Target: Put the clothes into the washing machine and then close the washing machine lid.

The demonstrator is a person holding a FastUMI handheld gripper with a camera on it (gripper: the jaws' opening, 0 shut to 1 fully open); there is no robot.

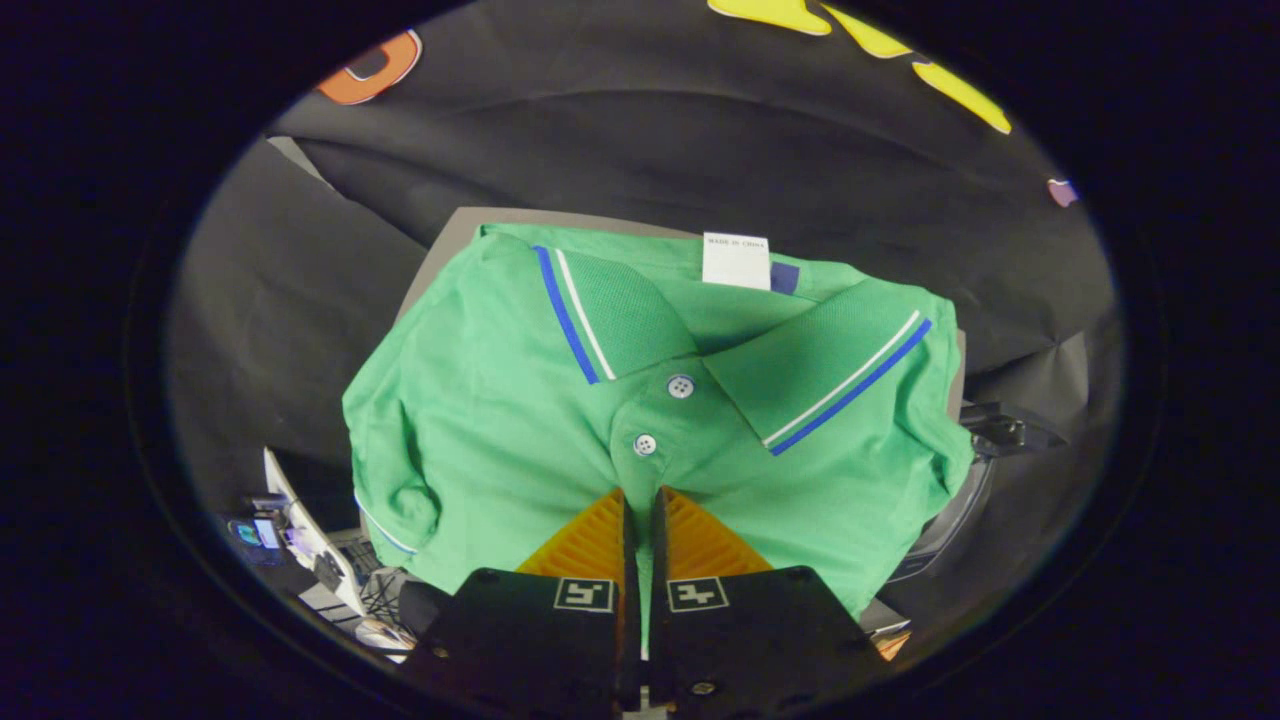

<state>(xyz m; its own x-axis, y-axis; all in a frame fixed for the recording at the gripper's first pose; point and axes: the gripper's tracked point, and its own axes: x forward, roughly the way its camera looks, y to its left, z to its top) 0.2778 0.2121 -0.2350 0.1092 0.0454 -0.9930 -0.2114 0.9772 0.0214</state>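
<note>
A green polo shirt [500,400] with blue and white collar stripes hangs spread out just ahead of my fingers, its collar and white neck label [736,261] on the far side. My gripper [641,495] is shut on the shirt's front placket, just below the lower of two white buttons [645,444], with a thin fold of green cloth pinched between the two fingers. The shirt hides most of a grey surface [452,235] behind it. A dark rounded rim [955,520] shows past the shirt's right side; I cannot tell whether it belongs to the washing machine.
Black cloth walls surround the scene. Beyond the shirt's lower left corner sit a laptop [300,520], cables [380,590] and small gadgets. A black bracket [1005,428] sticks out by the shirt's right sleeve.
</note>
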